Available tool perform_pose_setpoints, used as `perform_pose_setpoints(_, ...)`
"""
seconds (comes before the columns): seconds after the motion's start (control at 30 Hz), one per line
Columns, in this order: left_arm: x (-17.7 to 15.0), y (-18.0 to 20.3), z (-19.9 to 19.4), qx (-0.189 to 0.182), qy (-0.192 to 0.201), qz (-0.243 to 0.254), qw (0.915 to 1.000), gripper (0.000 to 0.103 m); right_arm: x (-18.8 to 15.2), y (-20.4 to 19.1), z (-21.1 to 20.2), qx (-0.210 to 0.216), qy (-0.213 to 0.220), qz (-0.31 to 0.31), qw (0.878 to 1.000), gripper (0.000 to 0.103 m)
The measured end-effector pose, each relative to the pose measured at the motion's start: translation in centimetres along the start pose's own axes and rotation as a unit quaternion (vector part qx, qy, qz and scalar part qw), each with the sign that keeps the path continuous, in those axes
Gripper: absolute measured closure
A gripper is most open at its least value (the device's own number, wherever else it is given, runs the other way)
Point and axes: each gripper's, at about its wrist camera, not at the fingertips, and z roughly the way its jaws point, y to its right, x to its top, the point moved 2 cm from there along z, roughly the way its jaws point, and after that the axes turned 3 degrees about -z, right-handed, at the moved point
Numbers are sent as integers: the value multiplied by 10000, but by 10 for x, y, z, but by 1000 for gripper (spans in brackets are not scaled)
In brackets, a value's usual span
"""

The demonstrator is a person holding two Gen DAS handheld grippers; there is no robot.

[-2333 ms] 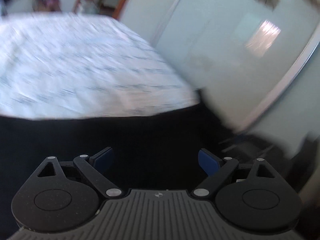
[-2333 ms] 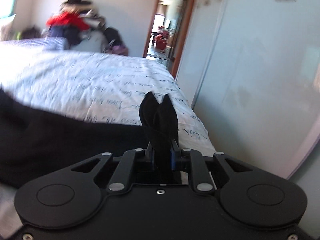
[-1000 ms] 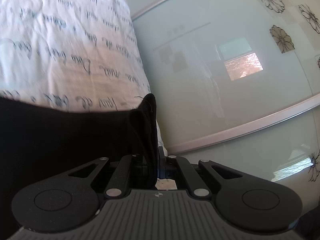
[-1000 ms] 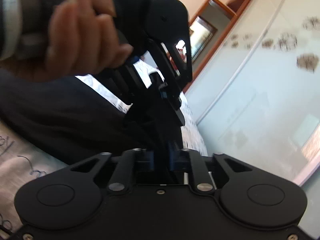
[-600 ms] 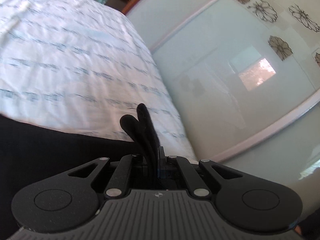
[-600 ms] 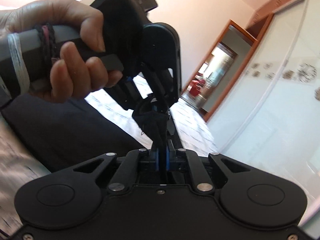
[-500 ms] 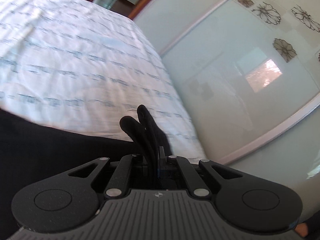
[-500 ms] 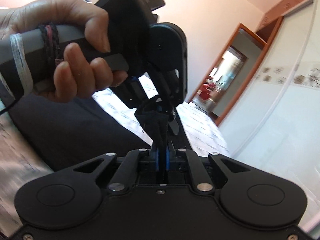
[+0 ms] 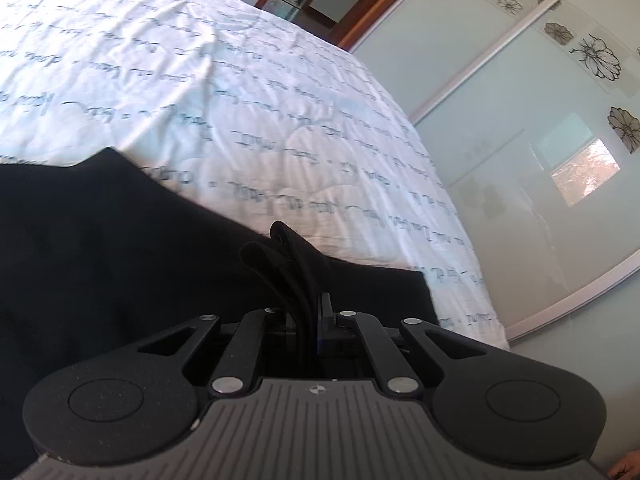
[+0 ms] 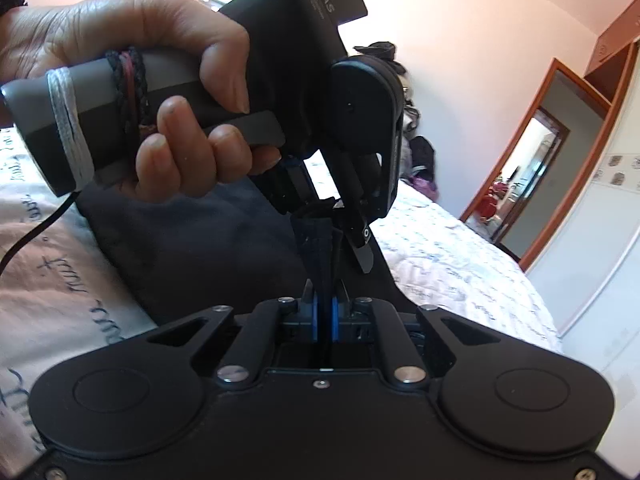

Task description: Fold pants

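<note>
Black pants (image 9: 104, 240) lie spread on the white bed (image 9: 240, 80) with script print. My left gripper (image 9: 310, 320) is shut on a bunched fold of the pants' edge, which sticks up between its blue pads. In the right wrist view my right gripper (image 10: 324, 312) is shut on another fold of the pants (image 10: 208, 248). Just ahead of it a hand (image 10: 160, 92) holds the left gripper's handle, and that gripper (image 10: 320, 216) pinches the same dark cloth very close to mine.
A pale sliding wardrobe (image 9: 540, 140) with flower prints runs along the bed's right side. A wood-framed doorway (image 10: 540, 168) opens beyond the bed's far corner. Heaped clothes (image 10: 416, 148) sit at the bed's far end. A cable (image 10: 36, 236) hangs from the left handle.
Both grippers have swung across the bed with the pants' edge pinched. The left view now looks up the bed toward the doorway; the hand-held left gripper looms larger before the right one.
</note>
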Motion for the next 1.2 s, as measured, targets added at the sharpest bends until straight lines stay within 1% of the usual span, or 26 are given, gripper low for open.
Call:
perform_pose_setpoints(0.1, -2, -9, -5, 110, 66, 13, 9999, 97, -4, -6, -3, 113, -2, -67, 9999, 97)
perform_pose_setpoints(0.23, -4, -20, -9, 169, 121, -44, 9998, 97, -6, -10, 0, 222, -22, -111, 9997, 97)
perform_pose_setpoints(0.27, -5, -21, -10, 199, 127, -39, 9997, 97, -1, -21, -4, 245, -34, -128, 9996, 97)
perform_pose_setpoints(0.3, -5, -22, -9, 236, 126, -10, 9996, 97, 2, -24, -6, 269, -47, -145, 9995, 97)
perform_pose_setpoints(0.33, -6, -23, -8, 280, 122, 32, 9995, 94, 1, -25, -4, 291, -65, -156, 9994, 97)
perform_pose_setpoints(0.4, -7, -26, -6, 436, 84, 58, 9990, 81, -1, -24, -1, 324, -116, -163, 9993, 97)
perform_pose_setpoints(0.47, -6, -31, -8, 748, 180, 63, 9970, 77, -1, -20, 3, 344, -182, -122, 9992, 97)
perform_pose_setpoints(0.53, -4, -36, -13, 917, 289, 43, 9954, 65, -2, -18, 5, 421, -317, -76, 9986, 90)
perform_pose_setpoints(0.6, -1, -40, -20, 1036, 417, 16, 9937, 60, -2, -17, -2, 489, -325, -115, 9982, 89)
perform_pose_setpoints(0.63, 1, -39, -23, 1136, 493, 87, 9923, 60, 0, -13, -12, 612, -289, -74, 9977, 89)
perform_pose_setpoints(0.67, 2, -37, -27, 1239, 564, 173, 9905, 59, 1, -8, -21, 719, -252, 35, 9971, 89)
perform_pose_setpoints(0.73, 5, -30, -34, 1433, 790, 348, 9859, 54, 2, 10, -39, 812, -95, 489, 9954, 89)
perform_pose_setpoints(0.77, 5, -26, -36, 1538, 925, 408, 9829, 52, 0, 24, -46, 750, -60, 772, 9942, 90)
perform_pose_setpoints(0.8, 5, -22, -37, 1629, 1045, 453, 9800, 47, -3, 39, -49, 598, -69, 1076, 9924, 89)
perform_pose_setpoints(0.87, 4, -12, -35, 1671, 1246, 521, 9766, 43, -15, 65, -45, 182, -245, 1478, 9886, 89)
perform_pose_setpoints(0.9, 2, -6, -31, 1596, 1230, 579, 9778, 41, -22, 74, -39, -2, -444, 1594, 9862, 88)
perform_pose_setpoints(0.93, 0, -3, -26, 1483, 1115, 644, 9805, 38, -31, 80, -32, -86, -678, 1691, 9832, 88)
perform_pose_setpoints(0.97, -4, 1, -16, 1343, 886, 731, 9843, 35, -40, 84, -23, -13, -945, 1789, 9793, 88)
perform_pose_setpoints(1.0, -10, 3, -4, 1249, 582, 845, 9868, 30, -48, 84, -15, 140, -1211, 1856, 9750, 88)
perform_pose_setpoints(1.03, -14, 4, 6, 1283, 352, 932, 9867, 32, -53, 83, -13, 160, -1258, 1918, 9732, 88)
perform_pose_setpoints(1.07, -21, 6, 13, 1431, 300, 1053, 9836, 32, -53, 83, -17, 134, -1153, 2006, 9728, 88)
perform_pose_setpoints(1.13, -33, 16, 13, 1634, 518, 1516, 9735, 31, -46, 84, -29, 259, -831, 2179, 9721, 88)
perform_pose_setpoints(1.17, -37, 21, 12, 1663, 607, 1693, 9695, 31, -44, 84, -35, 247, -674, 2226, 9723, 88)
perform_pose_setpoints(1.2, -41, 24, 10, 1653, 658, 1808, 9673, 28, -44, 80, -35, 198, -649, 2215, 9728, 88)
